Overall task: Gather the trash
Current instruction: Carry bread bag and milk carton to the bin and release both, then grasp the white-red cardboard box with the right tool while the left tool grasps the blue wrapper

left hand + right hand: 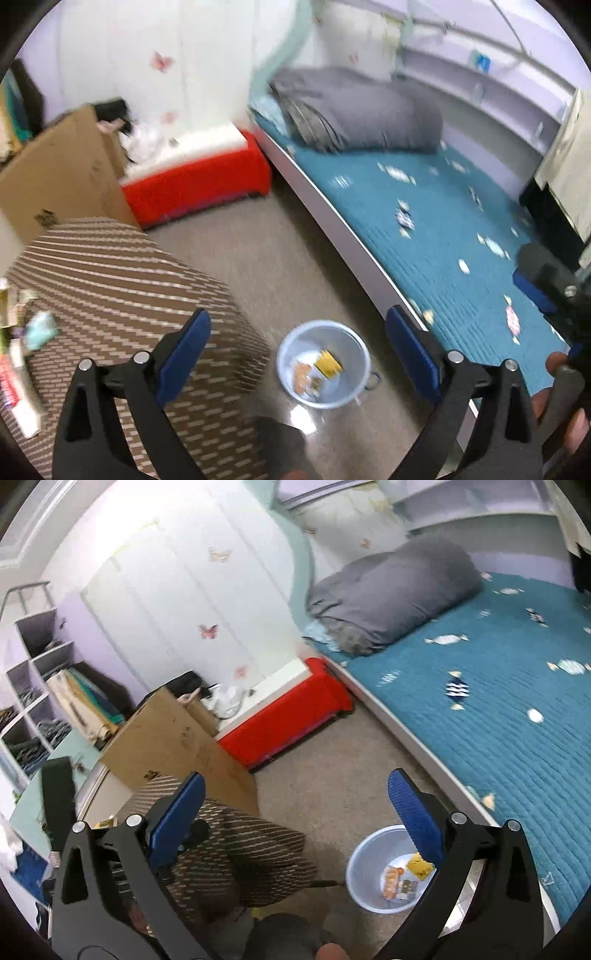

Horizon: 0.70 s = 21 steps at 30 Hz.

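My left gripper (297, 345) and right gripper (295, 812) both hang spread wide, grasping nothing. The round pale-blue bin (354, 397) stands upright, mouth upward, on carpet beside the bed (498, 709), holding wrappers (419, 867); printing unreadable.

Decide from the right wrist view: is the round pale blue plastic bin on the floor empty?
No, the round pale blue plastic bin holds a yellow packet and other wrappers.

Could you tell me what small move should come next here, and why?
Probably swing the right gripper toward the candy wrappers scattered on the teal bedspread. Both grippers stand open and empty, the left gripper above the pale blue bin, which already holds a yellow packet, while the bed remains littered.
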{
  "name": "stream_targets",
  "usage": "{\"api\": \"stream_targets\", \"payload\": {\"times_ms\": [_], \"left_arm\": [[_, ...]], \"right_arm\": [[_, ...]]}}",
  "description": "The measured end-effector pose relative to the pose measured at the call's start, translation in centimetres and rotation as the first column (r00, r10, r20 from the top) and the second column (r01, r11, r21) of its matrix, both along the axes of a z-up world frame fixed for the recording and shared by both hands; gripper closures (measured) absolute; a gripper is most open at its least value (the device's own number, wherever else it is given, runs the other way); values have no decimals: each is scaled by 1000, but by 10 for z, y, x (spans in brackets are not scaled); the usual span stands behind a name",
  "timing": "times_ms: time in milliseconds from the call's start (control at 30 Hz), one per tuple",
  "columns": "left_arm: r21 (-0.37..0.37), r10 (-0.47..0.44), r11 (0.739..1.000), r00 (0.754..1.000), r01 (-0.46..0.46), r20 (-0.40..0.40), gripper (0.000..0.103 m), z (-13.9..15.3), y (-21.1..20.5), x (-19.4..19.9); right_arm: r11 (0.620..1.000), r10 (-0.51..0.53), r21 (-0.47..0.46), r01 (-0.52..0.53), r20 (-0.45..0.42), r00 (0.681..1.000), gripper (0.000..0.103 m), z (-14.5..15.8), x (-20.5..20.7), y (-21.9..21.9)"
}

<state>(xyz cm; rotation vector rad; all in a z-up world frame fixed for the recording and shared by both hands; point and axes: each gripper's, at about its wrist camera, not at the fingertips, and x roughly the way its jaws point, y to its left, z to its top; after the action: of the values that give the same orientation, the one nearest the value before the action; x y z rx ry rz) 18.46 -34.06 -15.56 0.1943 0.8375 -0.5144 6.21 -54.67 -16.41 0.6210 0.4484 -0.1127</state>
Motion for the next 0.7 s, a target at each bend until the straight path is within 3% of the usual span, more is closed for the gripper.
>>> {"api": "stream_targets", "payload": {"times_ms": [200,400,567,700], "left_arm": [[-39,116,993,988,-112,105,8,39,82,-15],[-34,230,973,958,-227,174,8,52,161,-24],[-25,325,945,928,-327,182,8,45,229,-28],[-36,424,905,889,-425,172,8,32,292,-37]], "right_arm": [[988,140,-57,-140,-2,990,6,22,22,63],[950,285,-119,-288,-42,958,6,37,47,146],[884,427,-149,-443,-131,895,6,31,74,217],[819,511,-188,-543,-193,838,6,25,91,274]]}}
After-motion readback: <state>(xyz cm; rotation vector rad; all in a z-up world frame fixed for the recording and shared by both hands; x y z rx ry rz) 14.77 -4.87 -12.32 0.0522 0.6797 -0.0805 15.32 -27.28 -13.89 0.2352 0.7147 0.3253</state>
